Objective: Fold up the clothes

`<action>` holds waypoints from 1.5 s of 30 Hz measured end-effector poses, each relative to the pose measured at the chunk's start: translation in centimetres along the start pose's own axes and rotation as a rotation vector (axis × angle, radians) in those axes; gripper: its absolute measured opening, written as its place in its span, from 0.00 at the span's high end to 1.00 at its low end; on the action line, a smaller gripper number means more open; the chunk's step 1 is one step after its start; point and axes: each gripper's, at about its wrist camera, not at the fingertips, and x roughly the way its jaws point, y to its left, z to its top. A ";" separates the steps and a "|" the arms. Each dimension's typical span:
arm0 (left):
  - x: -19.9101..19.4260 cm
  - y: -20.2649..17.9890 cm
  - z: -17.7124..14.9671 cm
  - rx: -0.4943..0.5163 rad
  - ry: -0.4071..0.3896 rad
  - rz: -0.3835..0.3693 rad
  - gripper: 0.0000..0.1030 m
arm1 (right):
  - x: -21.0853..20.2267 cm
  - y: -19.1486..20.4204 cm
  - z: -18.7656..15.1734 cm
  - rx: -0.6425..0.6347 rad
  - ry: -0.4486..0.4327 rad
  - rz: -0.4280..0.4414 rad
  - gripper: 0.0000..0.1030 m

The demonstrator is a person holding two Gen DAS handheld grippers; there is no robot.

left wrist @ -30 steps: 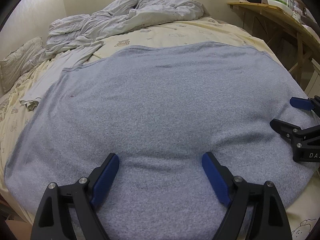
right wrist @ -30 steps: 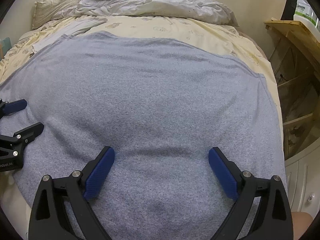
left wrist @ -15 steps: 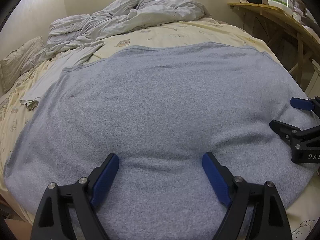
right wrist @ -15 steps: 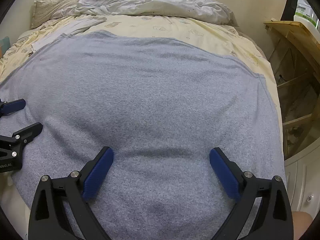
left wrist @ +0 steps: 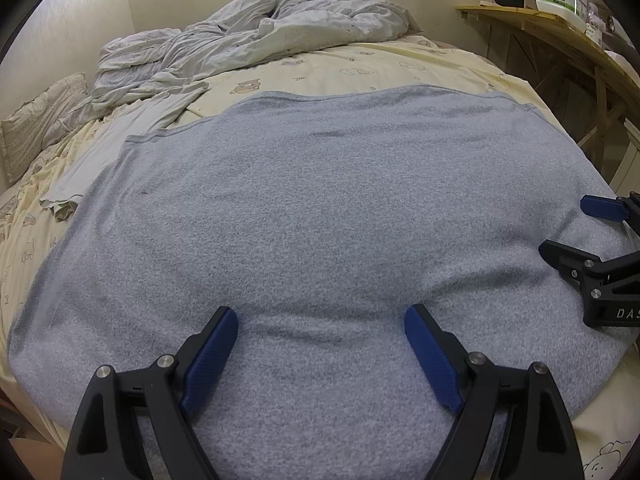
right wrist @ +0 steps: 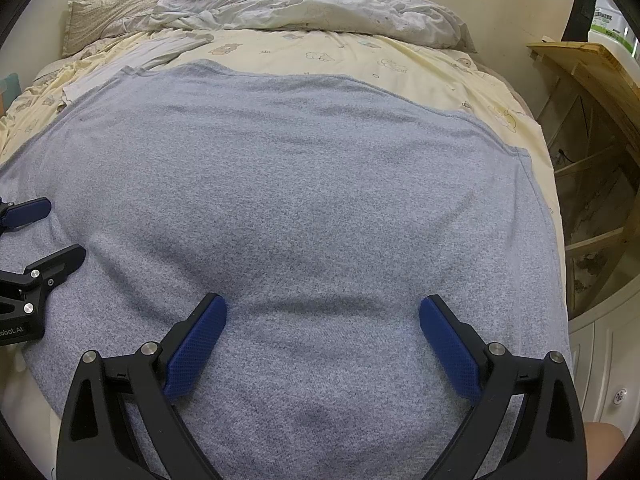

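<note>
- The grey garment (left wrist: 320,208) lies spread flat across the bed (left wrist: 360,64), filling the middle of both frames.
- My left gripper (left wrist: 320,320) and right gripper (right wrist: 322,308) gape wide at lower centre, holding nothing.
- It looks soft, light and limp; I'd pinch its near hem.

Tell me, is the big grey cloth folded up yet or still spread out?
Spread out. The grey cloth lies flat across the bed, far hem showing, no fold visible.

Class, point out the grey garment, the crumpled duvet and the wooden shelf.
grey garment (left wrist: 320,208), left wrist view, middle of its spread cloth.
crumpled duvet (left wrist: 280,28), left wrist view, its bunched middle.
wooden shelf (right wrist: 580,68), right wrist view, top board.
</note>
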 end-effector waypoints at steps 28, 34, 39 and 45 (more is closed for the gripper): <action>-5.4 -9.2 -7.4 1.241 -0.369 0.058 0.16 | -9.1 10.2 -8.1 -0.983 -0.201 -0.039 0.40; -3.2 -7.8 -5.0 1.182 -0.326 0.209 0.16 | -7.2 10.3 -7.3 -1.019 -0.216 -0.163 0.42; -1.5 -2.0 -4.0 1.208 -0.242 0.374 0.18 | -6.9 9.0 -8.1 -1.142 -0.218 -0.373 0.42; -0.9 4.7 -4.8 1.247 -0.149 0.454 0.18 | -7.7 4.5 -9.6 -1.085 -0.097 -0.435 0.42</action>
